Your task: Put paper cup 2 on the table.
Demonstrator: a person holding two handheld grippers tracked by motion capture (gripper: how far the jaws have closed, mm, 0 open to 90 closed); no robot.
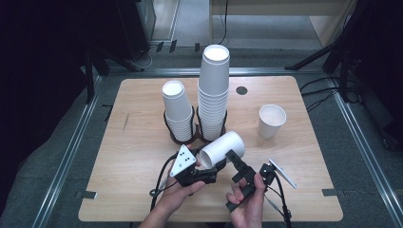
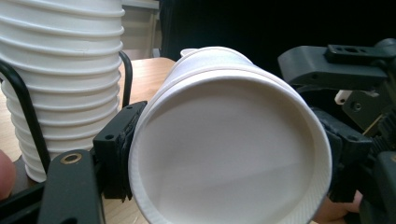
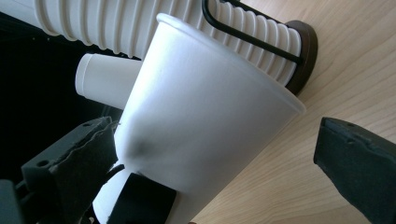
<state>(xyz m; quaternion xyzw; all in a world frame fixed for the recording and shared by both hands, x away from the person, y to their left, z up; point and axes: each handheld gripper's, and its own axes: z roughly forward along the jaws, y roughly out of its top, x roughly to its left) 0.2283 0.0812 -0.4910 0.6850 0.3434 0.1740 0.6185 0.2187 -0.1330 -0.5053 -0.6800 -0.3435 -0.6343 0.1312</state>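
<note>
A white paper cup (image 1: 223,148) lies on its side in the air over the table's front middle, base toward the stacks. My left gripper (image 1: 209,166), with the grey three-cornered plate, is shut on its mouth end. In the left gripper view the cup's open mouth (image 2: 224,154) faces the camera, with a pad (image 2: 116,144) against its rim. My right gripper (image 1: 235,159) stands open around the cup (image 3: 201,121). In the right gripper view its left pad (image 3: 79,158) is at the cup wall and its right pad (image 3: 355,158) stands apart from it.
Behind the held cup, two black wire holders (image 1: 183,139) carry a short cup stack (image 1: 178,114) and a tall cup stack (image 1: 214,90). A single upright cup (image 1: 271,121) stands at the right. The wooden table (image 1: 138,142) is bare at the left and front right.
</note>
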